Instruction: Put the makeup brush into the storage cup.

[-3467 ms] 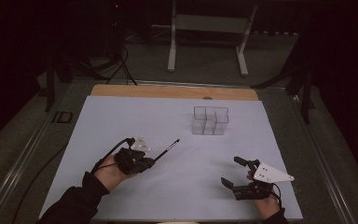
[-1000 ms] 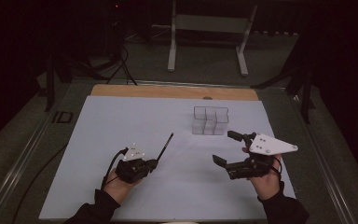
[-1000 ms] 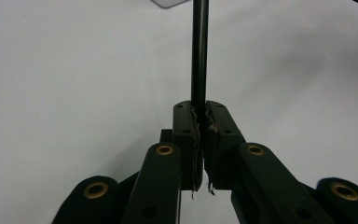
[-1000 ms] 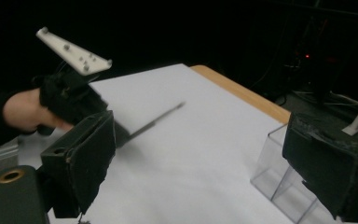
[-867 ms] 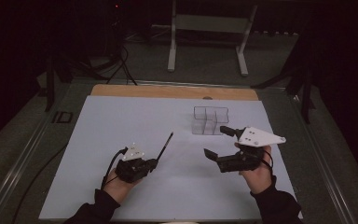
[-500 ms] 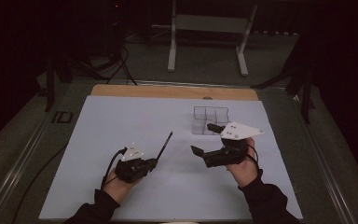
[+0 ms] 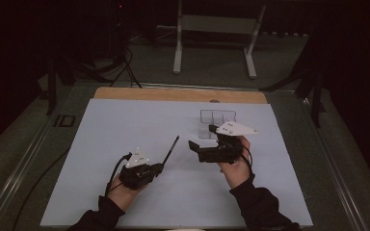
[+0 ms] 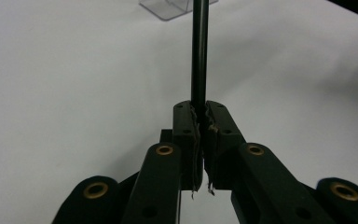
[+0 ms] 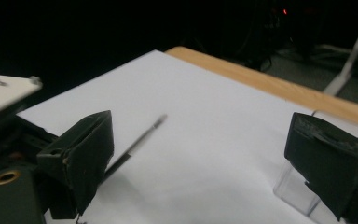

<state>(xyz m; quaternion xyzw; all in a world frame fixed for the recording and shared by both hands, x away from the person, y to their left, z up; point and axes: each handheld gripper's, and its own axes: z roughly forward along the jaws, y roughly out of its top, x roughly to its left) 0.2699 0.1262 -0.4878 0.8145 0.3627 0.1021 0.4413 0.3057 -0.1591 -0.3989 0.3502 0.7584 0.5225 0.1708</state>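
Black rod (image 8: pixel 199 51) in left claw (image 8: pixel 200 119), right claw (image 9: pixel 205 154) agape

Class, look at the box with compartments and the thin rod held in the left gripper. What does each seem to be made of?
Compartment box: likely clear hard plastic; the white sheet shows through its thin walls.
Thin rod: black with a soft sheen, plastic or coated metal; the look leaves that open.
Left gripper clamps it.

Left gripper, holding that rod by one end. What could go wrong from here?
1. The left gripper pinches the rod at one end only, so most of it sticks out free; it may pivot or slip if bumped.
2. The right gripper, open, is close to the rod tip and could knock it.
3. The clear box sits right by the right gripper; it looks light and easily shoved.
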